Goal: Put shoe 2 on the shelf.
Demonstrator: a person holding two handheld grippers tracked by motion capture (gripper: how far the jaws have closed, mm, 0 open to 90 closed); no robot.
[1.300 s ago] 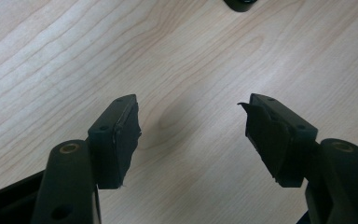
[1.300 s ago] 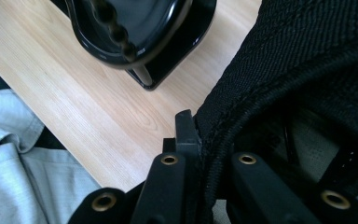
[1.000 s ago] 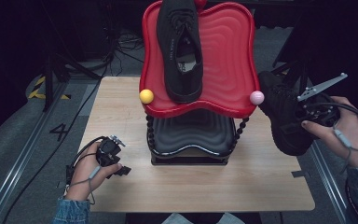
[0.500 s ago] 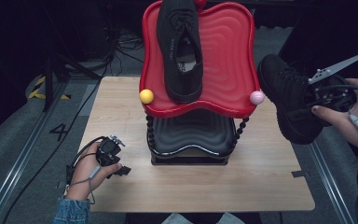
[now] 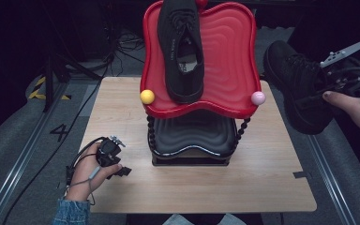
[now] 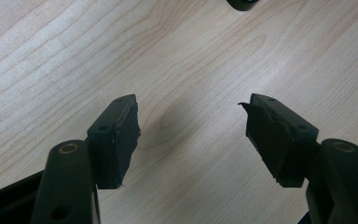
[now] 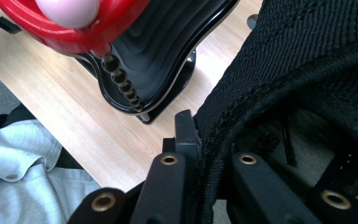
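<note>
A black shoe (image 5: 182, 47) lies on the left half of the red upper tray (image 5: 232, 61) of a two-tier rack. My right gripper (image 5: 321, 91) holds a second black shoe (image 5: 296, 91) in the air off the table's right edge, beside the tray. In the right gripper view its jaws are shut on the collar of that shoe (image 7: 298, 84), near the gripper's own tip (image 7: 200, 140). My left gripper (image 5: 122, 169) rests on the wooden table (image 5: 262, 187) at the front left. Its jaws stand open over bare wood, around the gap (image 6: 191, 135).
Below the red tray sits a black lower tray (image 5: 192, 133). A yellow ball (image 5: 147, 97) and a pink ball (image 5: 258, 98) mark the red tray's front corners. Cables (image 5: 122, 42) lie on the floor behind the table, and a metal rail (image 5: 330, 168) runs along its right side.
My right gripper has lifted the shoe upward beside the red tray, from table height to tray height. The left gripper has stayed in place.
</note>
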